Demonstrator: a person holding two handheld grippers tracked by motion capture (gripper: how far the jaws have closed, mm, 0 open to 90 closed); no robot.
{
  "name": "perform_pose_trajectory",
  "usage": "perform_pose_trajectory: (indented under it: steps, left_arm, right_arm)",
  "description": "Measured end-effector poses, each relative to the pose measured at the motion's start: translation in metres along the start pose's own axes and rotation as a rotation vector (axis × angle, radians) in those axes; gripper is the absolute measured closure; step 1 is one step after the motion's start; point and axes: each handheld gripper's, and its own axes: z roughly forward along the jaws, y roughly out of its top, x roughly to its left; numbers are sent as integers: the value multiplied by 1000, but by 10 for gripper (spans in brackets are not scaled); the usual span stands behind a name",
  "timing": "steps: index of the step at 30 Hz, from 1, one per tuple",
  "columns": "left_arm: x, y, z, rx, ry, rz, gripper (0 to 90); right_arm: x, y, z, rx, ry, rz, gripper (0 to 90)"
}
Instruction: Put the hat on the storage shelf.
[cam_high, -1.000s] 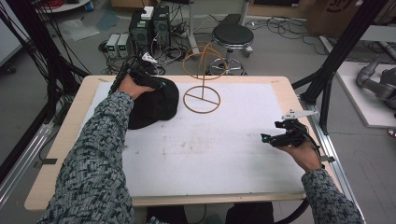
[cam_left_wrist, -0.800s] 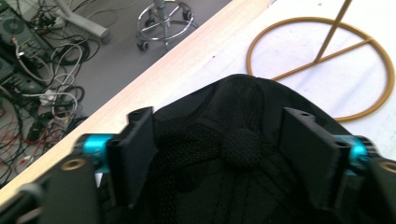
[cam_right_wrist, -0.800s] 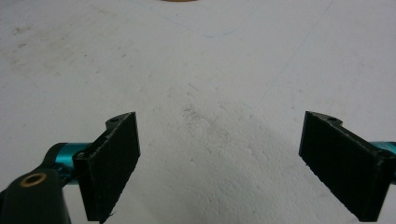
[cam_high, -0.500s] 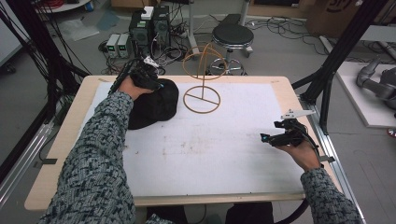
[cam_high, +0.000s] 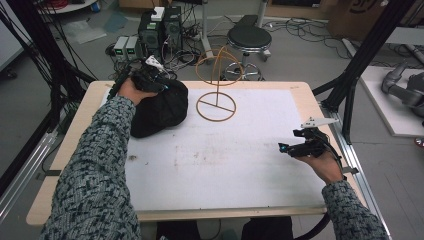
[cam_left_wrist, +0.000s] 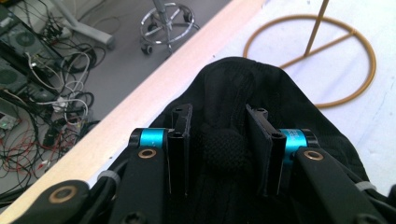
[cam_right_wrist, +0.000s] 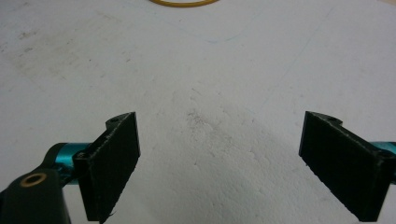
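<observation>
Left gripper (cam_left_wrist: 219, 154) pinching fold of black bag (cam_high: 162, 107).

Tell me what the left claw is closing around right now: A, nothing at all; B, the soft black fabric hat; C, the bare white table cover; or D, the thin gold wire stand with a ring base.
B: in the left gripper view the left claw has its jaws set on either side of a raised fold of the soft black fabric hat, while the gold wire stand sits apart beside it.
</observation>
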Motion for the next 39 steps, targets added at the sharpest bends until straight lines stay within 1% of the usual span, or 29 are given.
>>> perform_pose_trajectory:
  steps: [1, 4, 5, 6, 7, 8, 9, 10, 12, 13, 14, 15, 17, 18, 19, 20, 22, 24, 25, 27, 28, 30, 34, 35, 36, 39]
  left_arm:
    - [3, 1, -8, -19, 8, -7, 641]
    - [5, 2, -15, -29, 14, -15, 642]
    - [6, 3, -18, -36, 17, -15, 642]
    - [9, 5, -26, -51, 24, -22, 642]
    - [9, 5, -26, -51, 24, -22, 643]
    - [11, 8, -34, -67, 30, -24, 643]
    - [12, 10, -38, -74, 31, -22, 643]
    - [12, 13, -42, -85, 35, -27, 643]
    - [13, 19, -50, -96, 34, -12, 643]
    - [14, 21, -53, -107, 33, -15, 644]
    - [14, 21, -53, -107, 33, -15, 644]
    - [15, 27, -60, -125, 31, -9, 644]
    - [16, 30, -62, -129, 30, -10, 645]
    - [17, 32, -64, -130, 29, -3, 645]
    - [20, 38, -69, -141, 28, 10, 645]
    - [20, 38, -69, -141, 28, 10, 646]
    - [22, 42, -75, -152, 26, 16, 646]
    - [25, 49, -82, -165, 24, 21, 645]
    - [25, 49, -82, -165, 24, 21, 645]
    - [27, 56, -88, -183, 14, 20, 645]
    - [27, 56, -88, -183, 14, 20, 644]
    - [28, 62, -92, -197, 6, 17, 644]
    - [28, 75, -97, -226, -14, 22, 644]
    - [27, 81, -97, -231, -24, 39, 644]
    - [27, 81, -97, -231, -24, 39, 644]
    - [24, 93, -99, -250, -37, 49, 644]
  right_arm:
    - [0, 1, 0, 2, 1, -2, 122]
    - [1, 2, -1, -1, 1, -2, 122]
    - [1, 2, -1, -4, 2, -4, 122]
    - [1, 2, 0, -5, 4, -3, 122]
    - [1, 2, 0, -5, 4, -3, 122]
    - [2, 3, 0, -2, 6, -8, 122]
    - [2, 3, 0, 2, 7, -5, 122]
    - [2, 3, 1, -2, 7, -12, 122]
    - [3, 4, 1, -2, 7, -13, 122]
    - [3, 4, 1, -4, 7, -11, 122]
    - [3, 5, 2, -3, 8, -10, 122]
    - [3, 5, 2, -3, 8, -9, 122]
    - [4, 5, 3, 0, 10, -8, 122]
    - [4, 5, 3, -2, 11, -13, 122]
    - [5, 6, 3, 0, 12, -9, 122]
    - [5, 6, 3, -1, 13, -11, 122]
    - [5, 6, 3, -6, 13, -19, 122]
    - [4, 5, 3, -6, 11, -12, 122]
    - [4, 5, 3, -1, 9, -6, 122]
    - [4, 5, 3, 0, 7, -7, 122]
    - [4, 5, 3, 2, 9, -5, 122]
    - [4, 6, 4, 0, 9, -13, 122]
    - [4, 5, 4, -3, 6, -7, 122]
    - [3, 5, 4, 1, 9, -5, 122]
    - [3, 5, 4, 1, 7, -6, 122]
    - [3, 5, 4, -1, 6, -10, 122]
